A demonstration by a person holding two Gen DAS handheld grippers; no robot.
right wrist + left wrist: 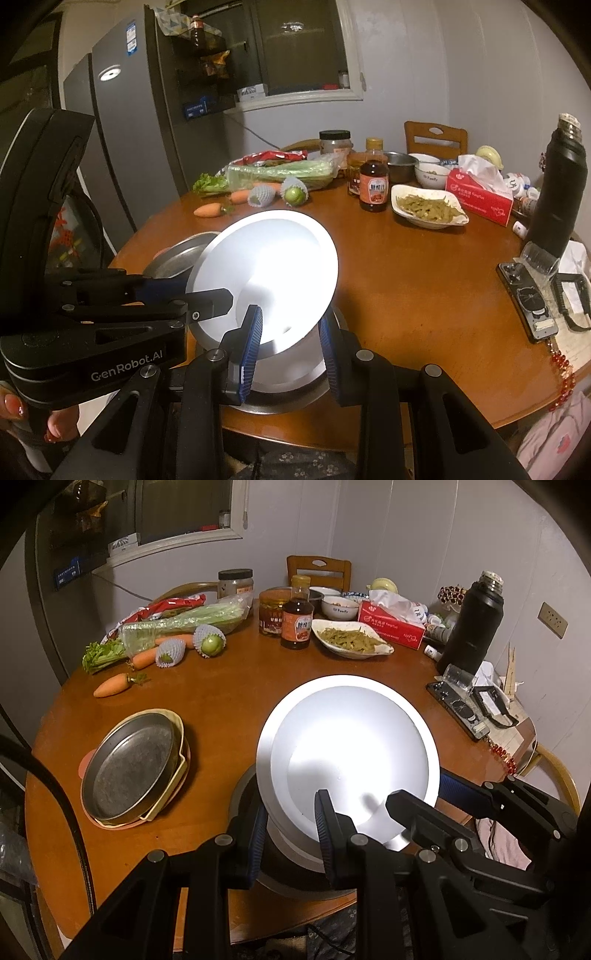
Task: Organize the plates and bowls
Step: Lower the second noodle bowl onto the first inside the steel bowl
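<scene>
Both the left gripper (291,834) and right gripper (290,343) have jaws clamped on the tilted white plate (347,753), seemingly above a metal bowl (284,402); table dishes beyond remain unsorted.

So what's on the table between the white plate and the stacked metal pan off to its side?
Nothing: bare brown table separates the white plate from the metal pan, clearest in the left wrist view.
</scene>
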